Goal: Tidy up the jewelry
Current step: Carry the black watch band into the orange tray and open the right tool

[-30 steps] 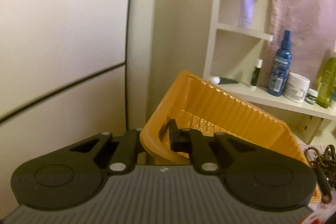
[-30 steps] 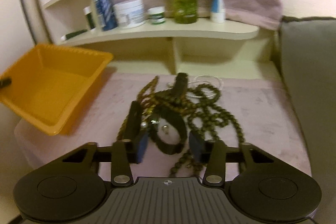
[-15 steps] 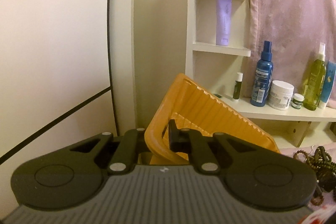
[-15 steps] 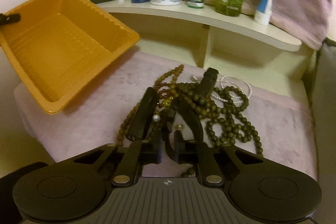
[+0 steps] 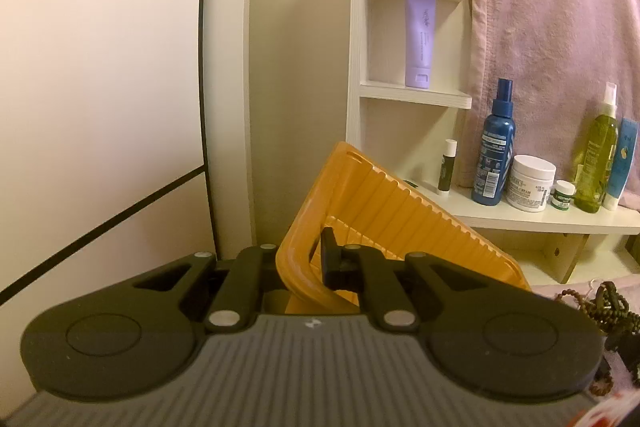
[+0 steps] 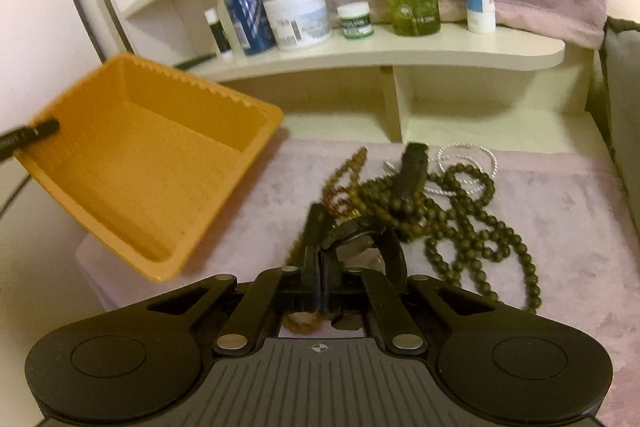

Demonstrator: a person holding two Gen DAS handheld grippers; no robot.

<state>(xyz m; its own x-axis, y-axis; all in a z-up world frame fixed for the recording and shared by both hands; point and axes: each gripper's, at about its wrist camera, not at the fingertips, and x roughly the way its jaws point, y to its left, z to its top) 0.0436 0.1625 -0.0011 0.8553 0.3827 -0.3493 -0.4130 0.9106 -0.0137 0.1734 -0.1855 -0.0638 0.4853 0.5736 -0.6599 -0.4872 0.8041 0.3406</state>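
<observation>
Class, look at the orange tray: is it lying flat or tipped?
Tipped. The left gripper clamps one rim of the orange tray, lifting that side so it slants toward the beads.

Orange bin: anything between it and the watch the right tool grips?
Nothing visible. Only bare pink cloth separates the black watch in the right tool from the tilted orange bin.

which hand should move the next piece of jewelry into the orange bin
Right. The right hand-held gripper is already shut on a black strap in the jewelry pile, while the left hand-held gripper is clamped on the orange bin rim, holding it tilted.
</observation>
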